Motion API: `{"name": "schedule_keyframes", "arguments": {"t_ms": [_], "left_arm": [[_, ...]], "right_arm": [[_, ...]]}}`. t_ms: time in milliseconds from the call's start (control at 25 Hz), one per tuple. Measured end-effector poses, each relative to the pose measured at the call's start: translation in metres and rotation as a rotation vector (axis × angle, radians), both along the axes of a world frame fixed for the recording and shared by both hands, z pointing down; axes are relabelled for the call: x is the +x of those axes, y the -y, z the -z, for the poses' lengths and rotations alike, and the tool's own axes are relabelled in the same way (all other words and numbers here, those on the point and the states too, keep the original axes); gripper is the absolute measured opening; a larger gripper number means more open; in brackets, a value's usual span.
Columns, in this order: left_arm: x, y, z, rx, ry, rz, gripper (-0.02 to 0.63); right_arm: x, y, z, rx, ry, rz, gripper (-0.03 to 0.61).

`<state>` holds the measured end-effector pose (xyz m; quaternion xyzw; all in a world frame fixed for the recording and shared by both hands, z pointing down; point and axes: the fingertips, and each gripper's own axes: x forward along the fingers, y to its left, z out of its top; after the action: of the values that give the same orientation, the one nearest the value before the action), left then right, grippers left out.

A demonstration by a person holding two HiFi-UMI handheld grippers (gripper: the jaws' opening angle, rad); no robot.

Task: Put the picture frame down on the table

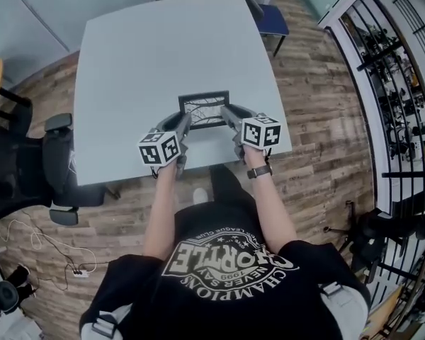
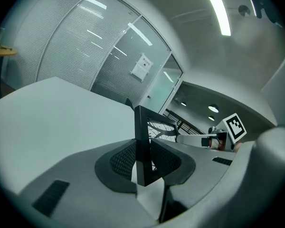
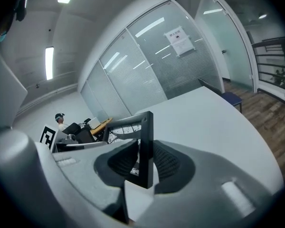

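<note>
A black picture frame (image 1: 205, 110) with a line drawing in it is held between both grippers over the near part of the pale table (image 1: 163, 48). My left gripper (image 1: 185, 124) is shut on the frame's left side, and its mesh pads clamp the black edge (image 2: 143, 144). My right gripper (image 1: 228, 115) is shut on the right side, with the edge (image 3: 146, 144) pinched between its pads. The frame stands on edge and runs across between the two grippers. I cannot tell whether its lower edge touches the tabletop.
A black office chair (image 1: 28, 161) stands left of the table and a blue chair (image 1: 273, 16) at its far right corner. A dark railing (image 1: 397, 83) runs along the right. Cables (image 1: 49, 250) lie on the wooden floor. Glass walls (image 2: 109, 46) stand behind the table.
</note>
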<state>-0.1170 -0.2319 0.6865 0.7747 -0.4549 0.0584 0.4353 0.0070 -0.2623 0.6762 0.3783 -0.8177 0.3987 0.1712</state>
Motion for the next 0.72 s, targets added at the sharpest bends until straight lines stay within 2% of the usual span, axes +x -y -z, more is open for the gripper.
{"name": "schedule_keyframes", "arguments": {"t_ms": [280,400,480,640,720], "left_arm": [[0.002,0.065,-0.054,-0.111,0.031,0.013,0.094],[0.001,0.057,-0.057,-0.16,0.028,0.027,0.094],[0.0,0.029,-0.029,-0.157,0.041,0.035,0.094],[-0.009,-0.038,0.082,-0.04,0.101,0.055,0.094],[-0.006,-0.071,0.103,-0.053,0.105,0.057,0.094]], "right_arm": [[0.002,0.065,-0.06,-0.101,-0.012,0.005,0.099],[-0.001,0.06,-0.06,-0.134,-0.006,0.019,0.099],[0.001,0.032,-0.034,-0.131,-0.012,0.016,0.1],[-0.009,-0.037,0.08,0.002,0.044,0.018,0.1],[-0.006,-0.071,0.101,-0.006,0.037,0.014,0.1]]}}
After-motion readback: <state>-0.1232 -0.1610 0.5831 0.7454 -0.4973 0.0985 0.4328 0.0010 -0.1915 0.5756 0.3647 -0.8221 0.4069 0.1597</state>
